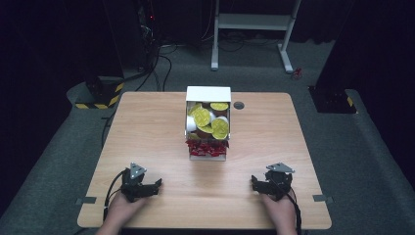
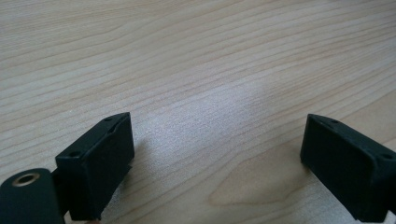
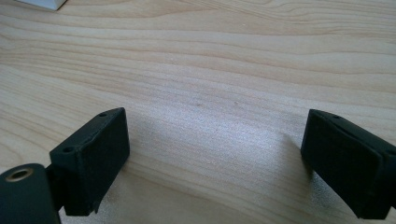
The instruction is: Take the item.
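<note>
A white box (image 1: 208, 93) stands at the middle of the wooden table (image 1: 147, 127), its back half holding several yellow-lidded cups (image 1: 201, 116) and its front part red wrapped sweets (image 1: 206, 147). My left gripper (image 1: 157, 185) rests near the front left edge, open, held by a hand. My right gripper (image 1: 253, 182) rests near the front right edge, open too. In the left gripper view the gripper (image 2: 215, 154) spans bare wood, with its jaws wide apart. The right gripper view shows that gripper (image 3: 215, 156) the same way, and a corner of the white box (image 3: 44, 3) at top left.
Bare wood lies between the grippers and the box. A dark round grommet (image 1: 239, 105) sits right of the box near the far edge. A white desk frame (image 1: 252, 29) and cables stand on the floor beyond the table.
</note>
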The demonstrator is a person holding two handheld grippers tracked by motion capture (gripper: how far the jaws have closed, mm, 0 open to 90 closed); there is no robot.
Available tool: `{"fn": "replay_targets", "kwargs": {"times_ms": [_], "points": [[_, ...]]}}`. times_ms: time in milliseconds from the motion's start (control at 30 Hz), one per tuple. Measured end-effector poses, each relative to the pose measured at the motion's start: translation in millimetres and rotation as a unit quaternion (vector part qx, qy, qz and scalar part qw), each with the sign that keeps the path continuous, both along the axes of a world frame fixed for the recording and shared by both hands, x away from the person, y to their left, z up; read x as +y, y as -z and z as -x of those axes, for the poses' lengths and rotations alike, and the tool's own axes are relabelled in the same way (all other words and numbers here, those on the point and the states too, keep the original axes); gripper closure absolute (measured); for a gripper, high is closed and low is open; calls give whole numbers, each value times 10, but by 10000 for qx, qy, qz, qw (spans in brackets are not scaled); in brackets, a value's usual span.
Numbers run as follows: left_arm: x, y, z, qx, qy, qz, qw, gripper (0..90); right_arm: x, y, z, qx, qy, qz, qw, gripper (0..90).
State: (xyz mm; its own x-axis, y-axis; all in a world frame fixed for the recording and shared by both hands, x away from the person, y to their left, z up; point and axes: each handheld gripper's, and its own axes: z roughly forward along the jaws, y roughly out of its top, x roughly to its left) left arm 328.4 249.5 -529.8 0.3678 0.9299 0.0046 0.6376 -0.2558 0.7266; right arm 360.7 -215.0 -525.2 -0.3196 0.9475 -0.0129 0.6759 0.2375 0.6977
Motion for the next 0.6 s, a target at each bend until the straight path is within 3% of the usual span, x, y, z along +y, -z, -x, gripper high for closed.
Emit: {"fn": "replay_targets", "kwargs": {"times_ms": [600], "points": [[0,-1,-1,18,13,3,10000,97,-1,-1,3,-12,-35,0,10000,85]]}}
